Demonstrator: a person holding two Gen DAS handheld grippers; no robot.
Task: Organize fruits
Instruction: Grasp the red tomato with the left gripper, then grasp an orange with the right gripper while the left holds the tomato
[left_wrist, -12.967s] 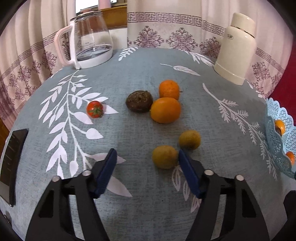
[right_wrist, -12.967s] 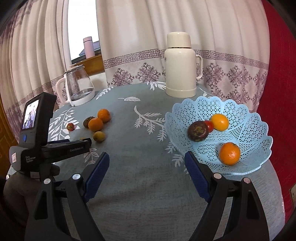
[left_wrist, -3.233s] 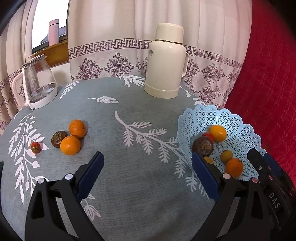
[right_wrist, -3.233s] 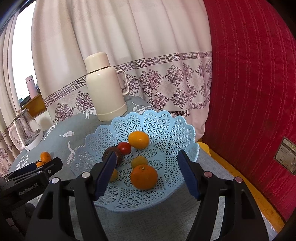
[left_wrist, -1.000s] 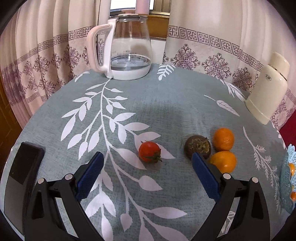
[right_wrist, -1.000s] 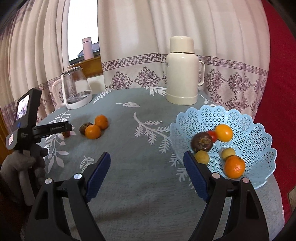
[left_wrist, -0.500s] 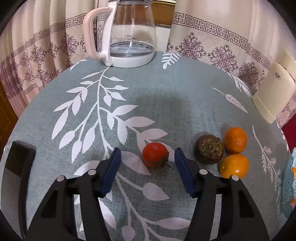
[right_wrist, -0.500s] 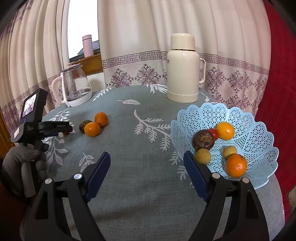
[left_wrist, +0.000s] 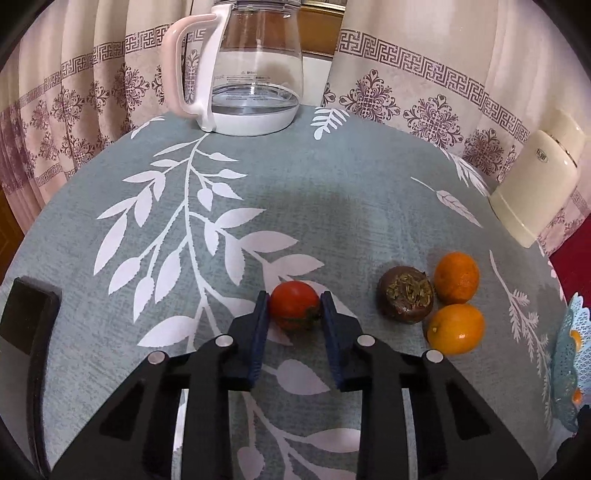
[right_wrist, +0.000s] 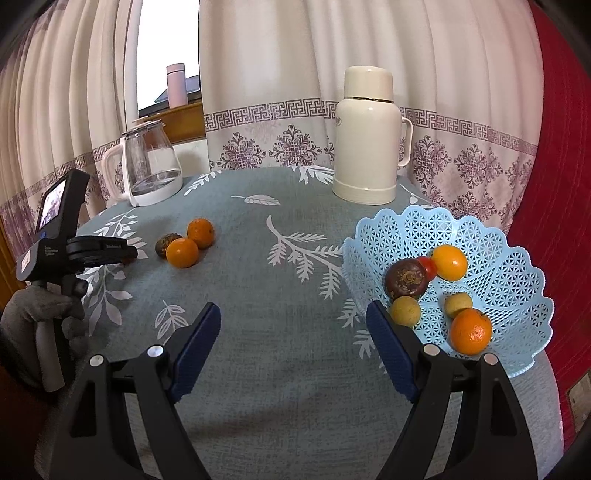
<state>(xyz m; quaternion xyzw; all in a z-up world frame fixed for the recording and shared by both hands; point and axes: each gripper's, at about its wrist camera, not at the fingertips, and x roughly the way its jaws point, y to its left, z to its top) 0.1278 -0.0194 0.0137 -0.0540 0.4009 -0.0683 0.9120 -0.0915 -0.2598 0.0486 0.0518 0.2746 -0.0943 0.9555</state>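
Note:
My left gripper (left_wrist: 293, 301) is shut on a small red tomato (left_wrist: 293, 308) that rests on the grey tablecloth. To its right lie a dark brown mangosteen (left_wrist: 406, 294) and two oranges (left_wrist: 456, 277) (left_wrist: 456, 328). My right gripper (right_wrist: 293, 325) is open and empty, held above the table's front. The light blue lattice basket (right_wrist: 509, 280) at the right holds several fruits: a mangosteen (right_wrist: 405, 278), a tomato, oranges and small yellow fruits. In the right wrist view the left gripper (right_wrist: 129, 254) shows at the far left, near the loose oranges (right_wrist: 182, 252).
A glass kettle (left_wrist: 251, 70) stands at the table's far edge. A cream thermos (right_wrist: 366, 136) stands at the back, behind the basket. A black device (left_wrist: 27, 314) lies at the left edge. Curtains hang behind; red fabric is at the right.
My left gripper has moved forward and closed its jaws onto the tomato. The right gripper has stayed open and nearly still.

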